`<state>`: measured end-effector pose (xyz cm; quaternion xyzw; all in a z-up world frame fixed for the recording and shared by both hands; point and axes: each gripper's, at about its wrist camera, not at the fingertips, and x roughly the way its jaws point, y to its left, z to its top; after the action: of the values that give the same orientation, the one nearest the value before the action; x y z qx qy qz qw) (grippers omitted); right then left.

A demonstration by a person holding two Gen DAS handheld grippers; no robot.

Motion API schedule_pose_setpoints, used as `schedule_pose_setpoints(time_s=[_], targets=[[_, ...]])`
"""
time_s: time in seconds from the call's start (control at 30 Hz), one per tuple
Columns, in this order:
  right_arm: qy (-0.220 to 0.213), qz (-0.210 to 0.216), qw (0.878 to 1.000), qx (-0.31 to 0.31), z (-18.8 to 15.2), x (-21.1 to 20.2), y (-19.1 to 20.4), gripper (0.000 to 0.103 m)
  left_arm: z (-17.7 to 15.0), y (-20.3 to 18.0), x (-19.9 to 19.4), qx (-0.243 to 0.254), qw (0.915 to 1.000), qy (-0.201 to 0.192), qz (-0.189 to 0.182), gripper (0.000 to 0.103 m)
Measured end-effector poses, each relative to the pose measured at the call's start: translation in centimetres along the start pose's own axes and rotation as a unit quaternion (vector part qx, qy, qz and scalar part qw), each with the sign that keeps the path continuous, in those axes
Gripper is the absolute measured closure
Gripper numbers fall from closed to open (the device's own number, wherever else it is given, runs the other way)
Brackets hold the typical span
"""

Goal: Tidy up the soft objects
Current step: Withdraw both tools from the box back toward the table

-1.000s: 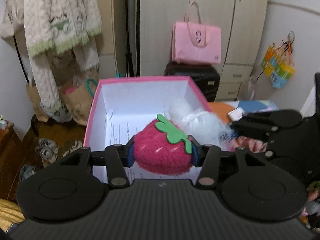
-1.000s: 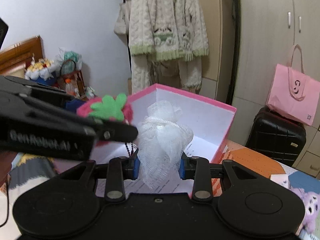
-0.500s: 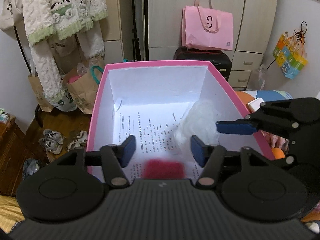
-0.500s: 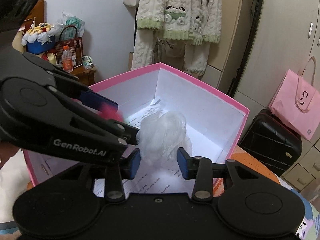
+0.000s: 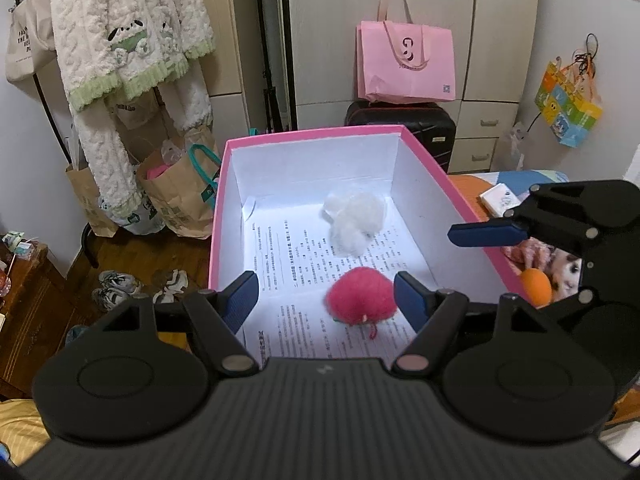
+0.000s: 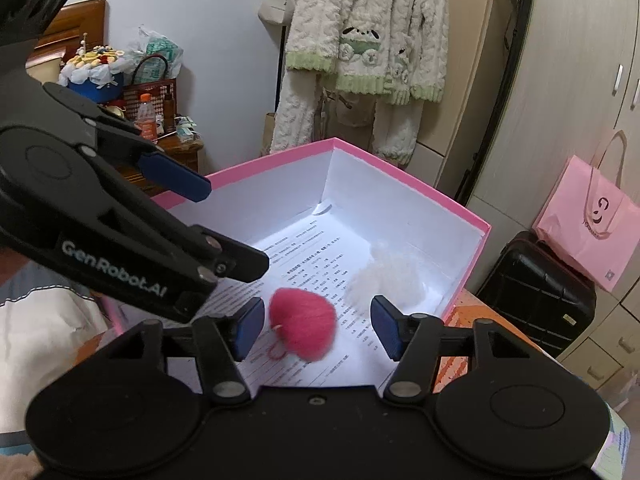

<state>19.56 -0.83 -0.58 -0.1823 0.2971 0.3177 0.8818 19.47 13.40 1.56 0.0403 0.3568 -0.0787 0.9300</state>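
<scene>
Right now I have both tongs over the pink box (image 5: 436, 168), and neither is gripping anything. My left gripper (image 5: 326, 298) has its blue pads spread wide, and the pink plush strawberry (image 5: 360, 295) lies on the box floor below and between them, nearer the right pad, touching neither as far as I can tell. It rests on a printed sheet of paper (image 5: 304, 264) that lines the bottom. Further ahead of the left tongs, toward the far wall of the box, sits the white mesh puff (image 5: 354, 218), apart from the strawberry.

Through the right wrist camera, my right gripper (image 6: 316, 326) is also spread, pads well apart. The strawberry (image 6: 304, 330) shows between them, closer to the left pad, lying down in the box with a thin loop of cord trailing from it. The puff (image 6: 386, 280) is just beyond the right pad, near the box's far right wall (image 6: 404, 208). The left gripper crosses this view from the left, above the near rim.

Beyond the tongs I see a pink tote bag (image 5: 406, 64) on a black suitcase (image 5: 404, 120), and a cream knit cardigan (image 5: 128, 40) hanging up on the left.
</scene>
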Motion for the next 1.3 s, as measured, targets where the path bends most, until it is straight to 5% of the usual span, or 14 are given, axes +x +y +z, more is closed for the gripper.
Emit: schedule_pose_setpoints(time_s=[0.77, 0.93, 1.3], targets=[[-0.036, -0.012, 0.999, -0.006, -1.1, -9.7, 2.6, 0.024, -2.1, -3.1, -9.6, 0.029, 0.9981, -0.012, -0.052, 0.015], [-0.041, -0.012, 0.999, -0.008, -2.0, -12.1, 2.7, 0.009, -3.1, -4.3, -11.6, 0.047, 0.9968, -0.028, -0.058, 0.008], [-0.045, -0.026, 0.999, 0.017, -5.8, -17.1, 2.0, 0.008, -5.4, -8.1, -13.4, 0.082, 0.9921, -0.021, -0.092, 0.006]])
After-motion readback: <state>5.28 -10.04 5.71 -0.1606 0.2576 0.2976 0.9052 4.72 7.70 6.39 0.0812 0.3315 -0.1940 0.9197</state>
